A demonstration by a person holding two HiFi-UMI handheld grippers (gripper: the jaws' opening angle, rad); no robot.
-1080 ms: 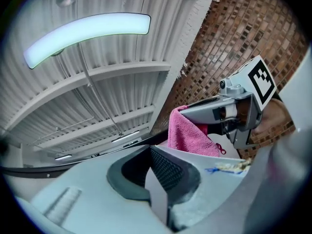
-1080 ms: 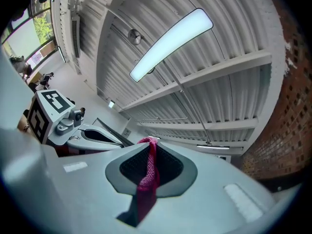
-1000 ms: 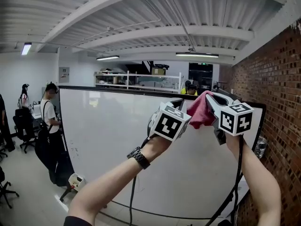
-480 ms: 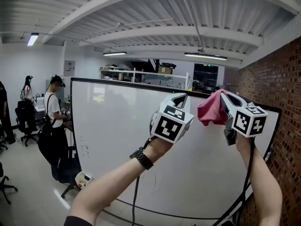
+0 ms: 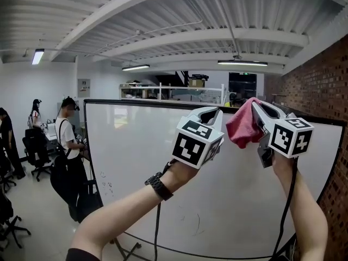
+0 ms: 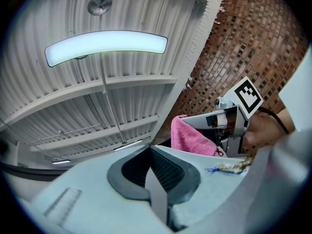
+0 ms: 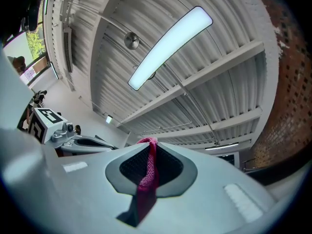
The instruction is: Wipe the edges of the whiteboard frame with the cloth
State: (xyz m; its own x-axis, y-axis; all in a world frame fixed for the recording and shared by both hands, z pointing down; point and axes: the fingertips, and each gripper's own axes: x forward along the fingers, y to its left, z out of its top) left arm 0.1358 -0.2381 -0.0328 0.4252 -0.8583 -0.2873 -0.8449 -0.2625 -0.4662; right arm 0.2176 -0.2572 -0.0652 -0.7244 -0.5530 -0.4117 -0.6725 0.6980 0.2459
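Cloth [image 5: 241, 128], judged soft, light and limp, is best held by a fold, as clamped now between the closed fingers of the right gripper [image 5: 255, 112], its bulk draping beside them; the fingers of the left gripper [image 5: 213, 113] are closed on nothing

Tally: 2 grippers, 1 cloth, 1 whiteboard, 3 people standing by, 3 ceiling lights.
Grippers: left gripper [image 5: 209, 113] and right gripper [image 5: 255, 105], each carrying 1 marker cube, 2 cubes total. Cloth [image 5: 242, 126]: 1, pink. Whiteboard [image 5: 130, 145]: 1. Wristwatch [image 5: 158, 186]: 1. People at 9 o'clock: person with bag [image 5: 68, 137], person behind [image 5: 36, 113], person at the edge [image 5: 5, 140]. Ceiling lights at 10, 11 and 1 o'clock: left light [image 5: 37, 56], middle light [image 5: 136, 67], right light [image 5: 242, 62].
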